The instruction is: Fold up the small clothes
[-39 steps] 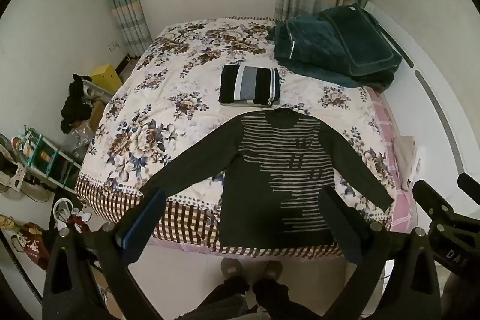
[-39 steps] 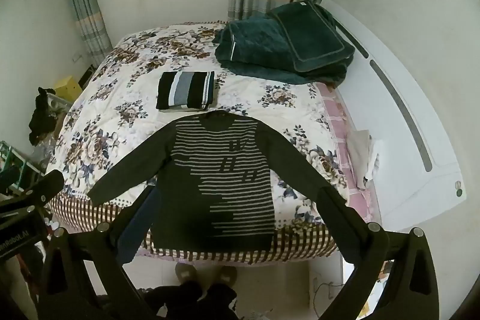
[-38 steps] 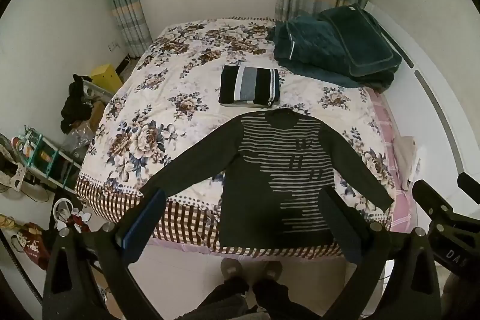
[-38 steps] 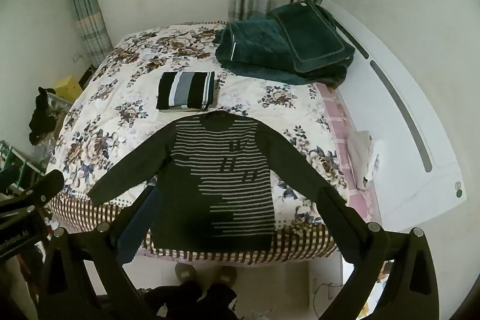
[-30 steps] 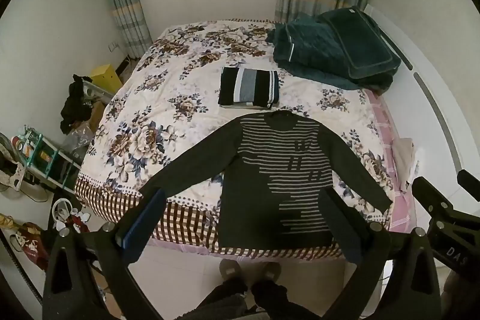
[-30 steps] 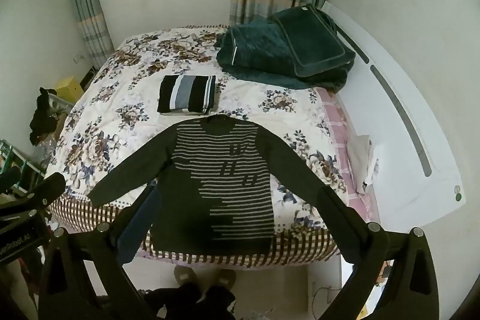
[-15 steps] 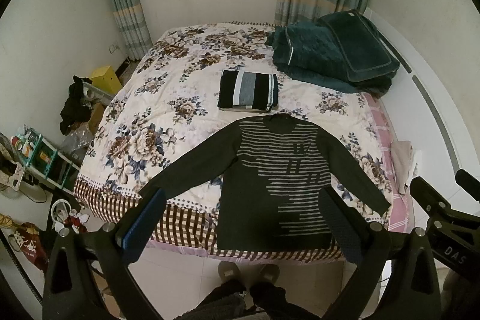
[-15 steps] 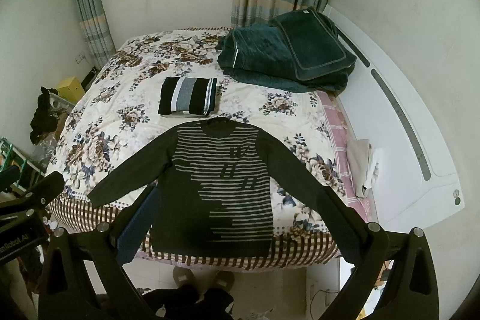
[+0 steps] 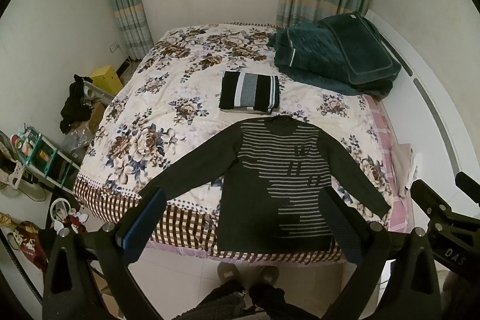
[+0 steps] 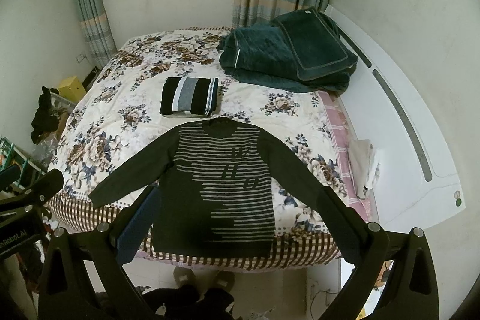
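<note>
A dark long-sleeved sweater (image 9: 279, 179) with grey stripes lies flat, front up, at the near edge of the bed, sleeves spread; it also shows in the right wrist view (image 10: 222, 185). A folded black, grey and white striped garment (image 9: 250, 92) lies behind its collar, also in the right wrist view (image 10: 189, 100). My left gripper (image 9: 243, 218) is open and empty, held high above the sweater's hem. My right gripper (image 10: 237, 215) is open and empty, likewise above the hem. Each gripper shows at the edge of the other's view.
A floral bedspread (image 9: 180, 86) covers the bed. A dark green blanket pile (image 9: 333, 52) lies at the far right by the white headboard (image 10: 399, 122). Clutter and a shelf (image 9: 39, 155) stand on the floor at left. The person's slippers (image 9: 249, 275) are at the bed's foot.
Both grippers have risen and drawn back a little, so the bed and sweater look slightly farther. Nothing on the bed has moved.
</note>
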`<state>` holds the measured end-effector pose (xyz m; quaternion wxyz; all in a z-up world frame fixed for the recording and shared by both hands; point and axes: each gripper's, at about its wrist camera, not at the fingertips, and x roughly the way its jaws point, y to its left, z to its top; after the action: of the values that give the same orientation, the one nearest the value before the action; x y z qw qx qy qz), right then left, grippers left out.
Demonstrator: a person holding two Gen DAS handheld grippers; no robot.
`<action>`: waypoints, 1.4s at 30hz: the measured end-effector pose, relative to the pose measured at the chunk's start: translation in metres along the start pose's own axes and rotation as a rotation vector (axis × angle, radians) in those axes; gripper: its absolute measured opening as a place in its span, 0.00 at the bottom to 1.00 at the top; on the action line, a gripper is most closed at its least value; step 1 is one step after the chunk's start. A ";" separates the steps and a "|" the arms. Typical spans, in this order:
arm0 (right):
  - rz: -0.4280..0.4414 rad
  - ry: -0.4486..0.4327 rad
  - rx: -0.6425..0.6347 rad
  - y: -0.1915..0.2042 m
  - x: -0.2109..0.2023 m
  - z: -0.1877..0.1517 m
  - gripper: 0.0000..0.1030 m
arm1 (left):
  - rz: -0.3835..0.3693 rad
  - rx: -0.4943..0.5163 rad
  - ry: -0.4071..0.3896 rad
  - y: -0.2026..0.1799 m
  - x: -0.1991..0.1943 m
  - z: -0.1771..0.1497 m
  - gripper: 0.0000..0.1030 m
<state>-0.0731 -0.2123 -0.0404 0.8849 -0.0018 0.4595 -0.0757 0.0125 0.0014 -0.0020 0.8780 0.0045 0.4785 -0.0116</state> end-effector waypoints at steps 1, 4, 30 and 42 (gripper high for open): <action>-0.001 0.000 0.000 0.001 -0.001 0.001 1.00 | -0.001 0.000 0.001 0.000 0.001 0.001 1.00; 0.005 0.002 -0.001 0.001 -0.005 0.002 1.00 | 0.000 -0.001 -0.002 0.000 0.001 0.001 1.00; 0.005 -0.003 -0.002 0.014 -0.015 0.017 1.00 | -0.005 -0.003 -0.009 0.003 0.000 0.008 1.00; 0.005 -0.005 -0.003 0.013 -0.014 0.016 1.00 | -0.005 -0.003 -0.010 0.003 0.000 0.007 1.00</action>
<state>-0.0660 -0.1985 -0.0203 0.8861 -0.0021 0.4576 -0.0729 0.0187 0.0040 0.0017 0.8804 0.0018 0.4740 -0.0130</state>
